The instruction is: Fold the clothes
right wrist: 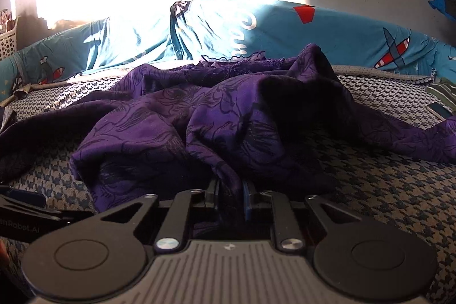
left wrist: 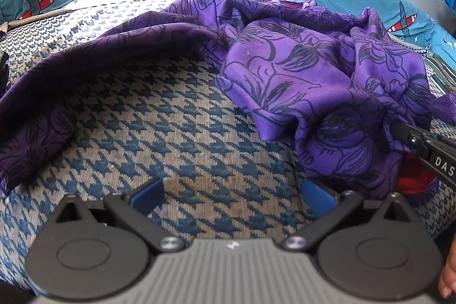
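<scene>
1. One purple garment (left wrist: 299,70) with a dark floral line print lies crumpled on a blue-and-beige houndstooth blanket (left wrist: 182,133); in the left wrist view it spreads from the left edge, arcs across the back and heaps up at the right.
2. Two claws are in use. The left claw (left wrist: 232,197) is spread wide, its two blue pads (left wrist: 146,195) apart with only bare houndstooth weave between them; it touches no cloth.
3. The right claw (right wrist: 230,197) is pressed together on a fold of the purple garment (right wrist: 228,116), the fabric pinched between its fingers and running back into the claw body.
4. In the left wrist view the right claw (left wrist: 399,130) enters from the right edge, its tip buried in the heap; a patch of red fabric (left wrist: 413,175) shows just beneath it.
5. Behind the garment a teal sheet (right wrist: 313,30) printed with aeroplanes rises along the back; two planes (left wrist: 37,2) are visible in the left wrist view.
6. One white perforated basket (right wrist: 7,39) stands at the far left of the right wrist view.
</scene>
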`<action>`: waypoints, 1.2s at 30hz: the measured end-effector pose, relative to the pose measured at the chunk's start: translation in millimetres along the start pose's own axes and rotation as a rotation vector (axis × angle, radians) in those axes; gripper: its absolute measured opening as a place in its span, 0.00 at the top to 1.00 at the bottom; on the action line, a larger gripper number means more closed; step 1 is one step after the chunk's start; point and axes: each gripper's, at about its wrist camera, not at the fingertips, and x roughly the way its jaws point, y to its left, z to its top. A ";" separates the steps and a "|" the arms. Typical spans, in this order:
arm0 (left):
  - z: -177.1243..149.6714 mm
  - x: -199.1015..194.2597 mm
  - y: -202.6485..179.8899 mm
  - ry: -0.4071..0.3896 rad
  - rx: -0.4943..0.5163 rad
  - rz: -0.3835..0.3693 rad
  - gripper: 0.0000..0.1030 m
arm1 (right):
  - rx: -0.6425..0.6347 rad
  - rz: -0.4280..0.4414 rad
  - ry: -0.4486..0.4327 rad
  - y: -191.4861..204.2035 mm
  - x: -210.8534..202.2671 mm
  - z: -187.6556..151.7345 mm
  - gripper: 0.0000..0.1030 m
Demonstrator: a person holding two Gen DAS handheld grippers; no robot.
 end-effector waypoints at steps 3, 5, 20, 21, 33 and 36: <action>-0.3 -0.6 0.9 -0.001 0.000 -0.003 0.00 | 0.075 -0.042 -0.056 -14.2 -12.1 5.4 0.93; -0.5 -0.7 0.8 -0.001 0.003 -0.004 0.00 | 0.154 -0.093 -0.098 -29.7 -21.6 9.6 0.93; -2.6 -1.1 -0.2 -0.004 0.014 0.003 0.00 | 0.599 -0.453 -0.066 -123.9 -44.7 -2.7 0.84; -2.7 -1.2 -0.1 -0.004 0.013 0.003 0.00 | 0.593 -0.459 -0.084 -121.8 -48.5 -2.0 0.78; 0.6 -6.7 12.7 -0.010 -0.065 -0.015 0.00 | 0.489 -0.176 -0.117 -81.9 -68.0 -4.5 0.63; 2.1 -7.9 15.7 -0.014 -0.082 -0.012 0.00 | 0.455 -0.066 -0.065 -62.8 -66.9 -13.6 0.63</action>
